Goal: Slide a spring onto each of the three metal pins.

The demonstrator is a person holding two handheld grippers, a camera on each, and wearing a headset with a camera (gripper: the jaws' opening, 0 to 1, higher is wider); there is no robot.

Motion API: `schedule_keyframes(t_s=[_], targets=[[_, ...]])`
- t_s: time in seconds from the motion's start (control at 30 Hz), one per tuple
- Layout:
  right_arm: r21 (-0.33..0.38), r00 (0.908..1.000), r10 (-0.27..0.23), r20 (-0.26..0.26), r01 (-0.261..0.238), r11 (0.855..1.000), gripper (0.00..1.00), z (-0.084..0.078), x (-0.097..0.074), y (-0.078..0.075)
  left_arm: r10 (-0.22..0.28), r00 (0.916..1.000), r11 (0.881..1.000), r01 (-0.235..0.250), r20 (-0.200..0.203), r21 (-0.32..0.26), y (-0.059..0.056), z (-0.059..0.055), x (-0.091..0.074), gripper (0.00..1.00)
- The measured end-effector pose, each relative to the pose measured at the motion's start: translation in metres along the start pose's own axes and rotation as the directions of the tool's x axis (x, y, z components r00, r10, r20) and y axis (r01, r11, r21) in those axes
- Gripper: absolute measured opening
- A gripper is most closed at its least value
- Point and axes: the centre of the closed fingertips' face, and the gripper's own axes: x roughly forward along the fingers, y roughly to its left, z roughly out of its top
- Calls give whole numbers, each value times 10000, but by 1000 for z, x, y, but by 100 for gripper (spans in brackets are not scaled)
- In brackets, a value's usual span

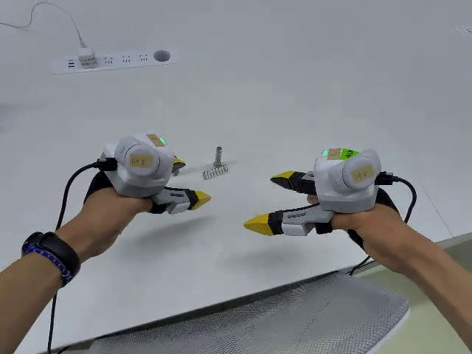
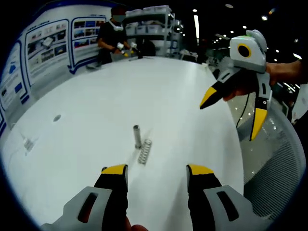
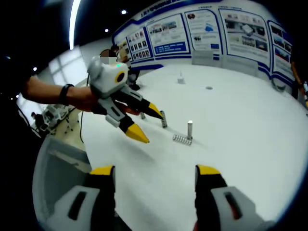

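The short grey metal pin (image 1: 218, 155) stood upright on the white table (image 1: 310, 96), just ahead of the left gripper (image 1: 190, 180); a small coiled steel spring (image 1: 215, 172) lay flat just beside its base. The left gripper and right gripper (image 1: 271, 200) both gaped wide, empty. A second coil (image 3: 163, 119) near the left gripper's tip was hard to make out

Open tabletop (image 1: 295, 88) lies between the left tool (image 1: 192, 179) and right tool (image 1: 267, 200). A pin (image 1: 218, 156) and spring (image 1: 214, 172) sit mid-frame.

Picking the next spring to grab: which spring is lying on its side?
The spring at the foot of the bare pin; the other spring stands upright by the left tool.
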Motion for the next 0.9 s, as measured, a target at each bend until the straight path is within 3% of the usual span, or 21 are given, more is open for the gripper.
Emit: schedule_keyframes(t_s=[0.37,0.63,0.9], targets=[[201,10000,9,-71,-7,9998,69,-7,-2,0,533,9986,9936,-536,-54,-995,10,-2,29,45],[344,10000,-15,-91,18,9994,68,-11,-3,-3,608,9979,9897,-633,-232,-1286,9,-3,49,41],[512,9999,-104,-91,109,9986,68,-16,-7,-8,763,9964,9837,-815,-379,-1601,15,-7,57,36]])
